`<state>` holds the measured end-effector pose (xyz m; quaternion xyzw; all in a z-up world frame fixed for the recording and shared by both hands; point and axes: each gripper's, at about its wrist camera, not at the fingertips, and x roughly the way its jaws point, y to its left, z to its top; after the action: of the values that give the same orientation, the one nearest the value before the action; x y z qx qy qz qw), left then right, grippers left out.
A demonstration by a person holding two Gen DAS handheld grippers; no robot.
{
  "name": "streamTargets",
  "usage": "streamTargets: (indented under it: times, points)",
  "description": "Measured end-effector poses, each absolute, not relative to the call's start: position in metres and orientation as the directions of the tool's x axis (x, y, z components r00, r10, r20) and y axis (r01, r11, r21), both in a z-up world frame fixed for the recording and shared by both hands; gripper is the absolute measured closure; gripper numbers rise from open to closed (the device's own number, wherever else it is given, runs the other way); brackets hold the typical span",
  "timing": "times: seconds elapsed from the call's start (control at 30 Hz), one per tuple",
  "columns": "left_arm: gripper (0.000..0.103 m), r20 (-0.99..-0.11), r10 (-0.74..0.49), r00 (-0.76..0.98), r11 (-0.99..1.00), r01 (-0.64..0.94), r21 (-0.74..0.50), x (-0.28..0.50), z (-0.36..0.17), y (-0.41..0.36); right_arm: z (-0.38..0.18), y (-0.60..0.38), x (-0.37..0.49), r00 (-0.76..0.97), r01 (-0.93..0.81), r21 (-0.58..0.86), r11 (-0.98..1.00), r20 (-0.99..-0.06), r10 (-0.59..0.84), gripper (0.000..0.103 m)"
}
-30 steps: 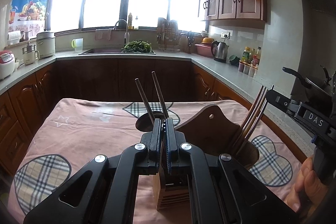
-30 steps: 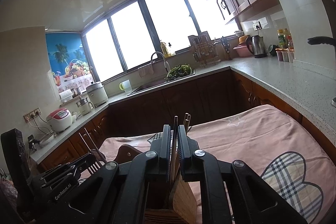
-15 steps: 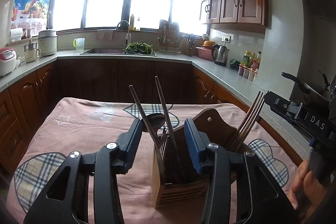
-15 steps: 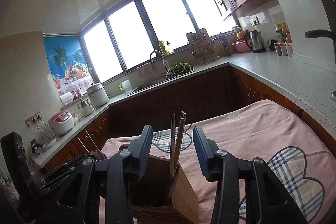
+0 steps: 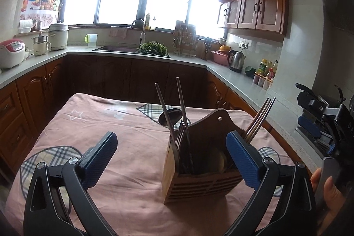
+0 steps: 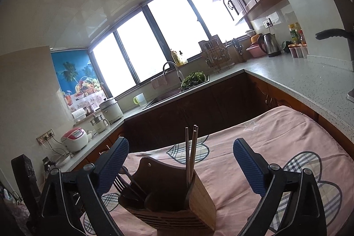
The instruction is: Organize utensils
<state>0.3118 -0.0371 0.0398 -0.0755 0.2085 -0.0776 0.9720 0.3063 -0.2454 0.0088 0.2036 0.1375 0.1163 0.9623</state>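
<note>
A wooden utensil holder (image 5: 199,178) stands on the pink-clothed table (image 5: 106,125). Two dark chopsticks (image 5: 164,107), a fork (image 5: 180,132) and a spoon (image 5: 171,117) stand in its left compartment. More chopsticks (image 5: 262,116) lean in its right one. My left gripper (image 5: 173,156) is opening wide, with its pads clear of the holder and nothing gripped. In the right wrist view, my right gripper (image 6: 181,164) is also opening, its pads either side of the holder (image 6: 199,198). Light chopsticks (image 6: 191,154) stand free in it.
The right gripper's body (image 5: 318,121) and a person's hand (image 5: 329,191) sit at the left view's right edge. A grey counter (image 5: 232,79) with a kettle (image 5: 236,59) and bottles runs along the right. A sink (image 5: 119,49) lies under the windows.
Both grippers were shut on chopsticks above the holder. Both have let go and opened wide, then drawn back a little. The chopsticks now stand in the holder on their own.
</note>
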Motion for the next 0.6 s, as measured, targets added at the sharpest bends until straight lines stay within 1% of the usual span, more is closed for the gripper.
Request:
streamTargets:
  times: [0.33, 0.6]
  points:
    - [0.0, -0.418, -0.158, 0.895, 0.98, 0.09, -0.177, 0.285, 0.045, -0.024, 0.013, -0.237, 0.274, 0.925, -0.204, 0.426, 0.882, -0.21, 0.315, 0.003]
    - [0.0, -0.446, -0.174, 0.878, 0.975, 0.09, -0.203, 0.244, 0.045, -0.01, 0.018, -0.228, 0.232, 0.91, -0.245, 0.421, 0.873, -0.212, 0.358, 0.003]
